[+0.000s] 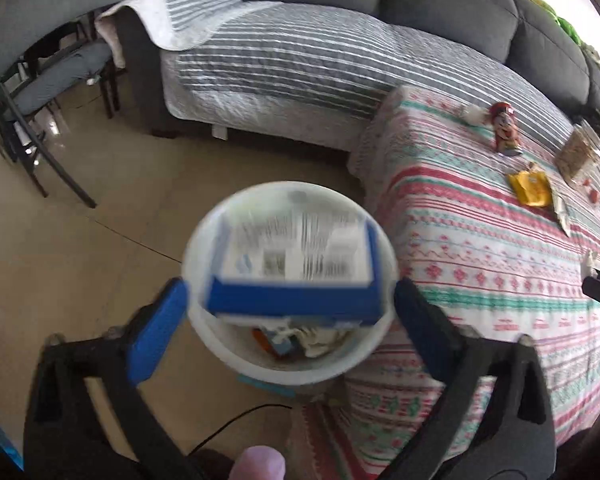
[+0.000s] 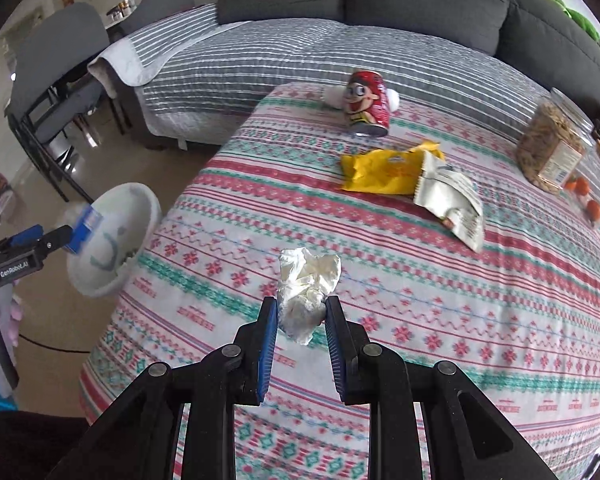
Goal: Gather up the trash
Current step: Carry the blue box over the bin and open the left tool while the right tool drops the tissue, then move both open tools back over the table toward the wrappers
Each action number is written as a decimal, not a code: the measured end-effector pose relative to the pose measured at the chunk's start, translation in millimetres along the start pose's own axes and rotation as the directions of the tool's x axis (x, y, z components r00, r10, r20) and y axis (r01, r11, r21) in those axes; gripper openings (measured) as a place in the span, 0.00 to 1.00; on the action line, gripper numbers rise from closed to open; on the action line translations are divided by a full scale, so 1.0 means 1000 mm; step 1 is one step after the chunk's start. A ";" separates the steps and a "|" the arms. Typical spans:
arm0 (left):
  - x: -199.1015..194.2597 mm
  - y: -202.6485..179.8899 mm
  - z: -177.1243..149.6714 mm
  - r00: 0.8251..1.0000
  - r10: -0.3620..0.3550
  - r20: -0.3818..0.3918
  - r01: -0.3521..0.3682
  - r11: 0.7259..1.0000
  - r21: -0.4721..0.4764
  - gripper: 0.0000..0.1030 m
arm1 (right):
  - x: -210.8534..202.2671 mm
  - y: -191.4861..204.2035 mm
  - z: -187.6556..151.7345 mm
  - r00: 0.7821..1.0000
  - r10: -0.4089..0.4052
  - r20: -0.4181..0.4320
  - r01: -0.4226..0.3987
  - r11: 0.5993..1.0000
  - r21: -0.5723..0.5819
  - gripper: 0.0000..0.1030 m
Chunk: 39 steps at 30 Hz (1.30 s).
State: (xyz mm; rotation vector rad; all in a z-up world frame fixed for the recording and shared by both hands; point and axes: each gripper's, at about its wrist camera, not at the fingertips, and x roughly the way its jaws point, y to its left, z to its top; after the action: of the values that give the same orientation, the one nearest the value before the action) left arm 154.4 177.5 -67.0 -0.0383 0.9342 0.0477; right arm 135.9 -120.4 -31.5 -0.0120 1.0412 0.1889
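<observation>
Because soft, crumpled and near weightless, needs only a light pinch: tissue clamped at its lower wad by right gripper, pads closed against both sides. Resting on or just over cloth; cannot tell which. Likely to squash rather than slip, and might tear if dragged, so probably best carried clear.

Over at left gripper: jaws spread wider than box, a gap either side, so gripping nothing by the look of it. Box blurred, stiff light card by judgement, poised over the mouth of bin. If retaken, best held across the narrow blue faces.

Shown by left wrist alone: scraps at the bin's bottom, the box's printed barcode face, the gaps beside the pads. Shown by right wrist alone: the tissue in its grip, and the bin just beside the table's edge. Clearer there too: can, yellow wrapper and white wrapper touching, all well beyond the tissue. No telling from that side whether left fingers touch the box.
</observation>
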 end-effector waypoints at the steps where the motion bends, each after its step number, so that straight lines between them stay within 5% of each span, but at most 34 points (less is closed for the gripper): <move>1: 0.000 0.003 0.000 1.000 0.006 0.001 -0.006 1.000 -0.003 1.00 | 0.002 0.004 0.002 1.000 0.005 -0.001 -0.005 1.000 -0.001 0.24; 24: -0.031 0.086 -0.033 0.995 0.098 -0.035 -0.100 0.993 -0.061 1.00 | 0.076 0.173 0.031 0.970 0.238 -0.055 -0.243 0.960 -0.141 0.24; 30: -0.029 0.096 -0.035 0.991 0.128 -0.041 -0.130 0.990 -0.048 1.00 | 0.090 0.188 0.035 0.963 0.269 -0.037 -0.271 0.953 -0.138 0.27; 32: -0.028 0.097 -0.035 0.991 0.125 -0.044 -0.127 0.990 -0.054 1.00 | 0.088 0.187 0.037 0.956 0.293 -0.003 -0.291 0.948 -0.126 0.55; 33: -0.028 0.096 -0.034 0.991 0.125 -0.044 -0.127 0.990 -0.054 1.00 | 0.087 0.187 0.038 0.958 0.288 0.007 -0.285 0.952 -0.115 0.81; 39: -0.030 0.087 -0.033 0.991 0.126 -0.034 -0.127 0.991 -0.030 1.00 | 0.069 0.171 0.039 0.967 0.251 0.049 -0.246 0.965 -0.089 0.81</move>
State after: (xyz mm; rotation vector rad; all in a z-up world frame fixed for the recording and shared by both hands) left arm 104.9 262.0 -63.3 -0.0097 0.9672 0.1803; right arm 175.6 62.2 -57.3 0.0499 0.9733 0.4576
